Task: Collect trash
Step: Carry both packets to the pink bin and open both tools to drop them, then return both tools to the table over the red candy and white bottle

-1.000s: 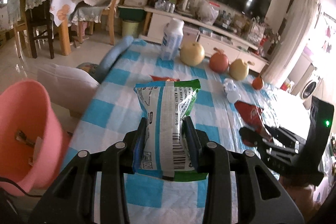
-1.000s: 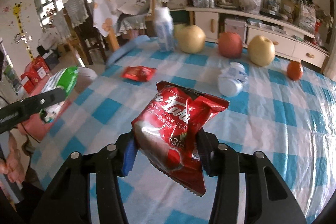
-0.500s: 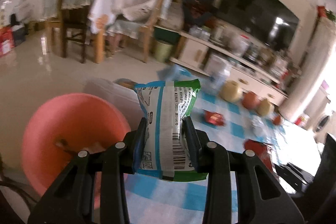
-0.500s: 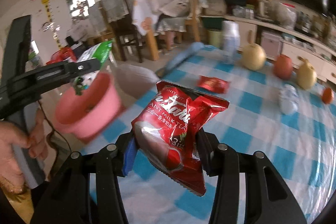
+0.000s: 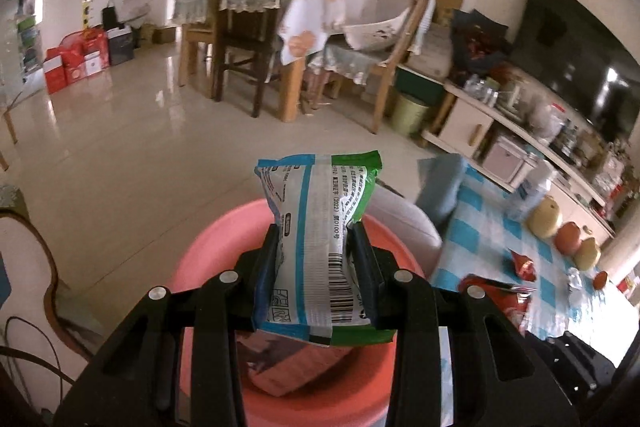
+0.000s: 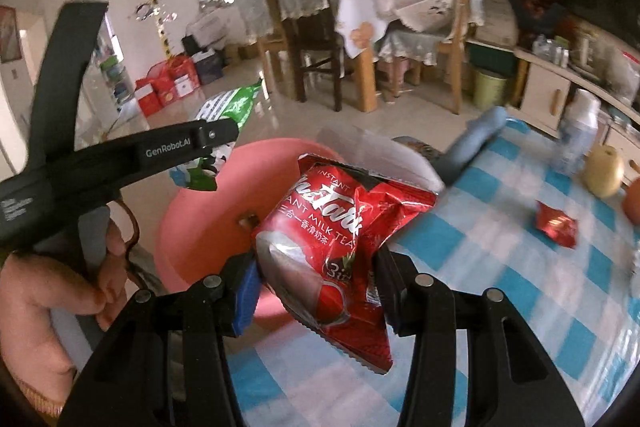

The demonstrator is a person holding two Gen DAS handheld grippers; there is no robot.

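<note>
Crinkling red milk-tea packet (image 6: 324, 247), green-and-white wrapper (image 5: 320, 247)

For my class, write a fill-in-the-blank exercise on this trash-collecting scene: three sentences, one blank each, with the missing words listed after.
1. The left tongs grip a green, blue and white ____.
2. The packet in the right tongs is coloured ____.
3. Below the left tongs sits a round ____ basin, beside the blue-checked tablecloth.

Missing words: packet; red; pink

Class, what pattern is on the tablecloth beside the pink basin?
Blue and white checks on the tablecloth, clearest in the right wrist view, beside the pink basin.
</note>
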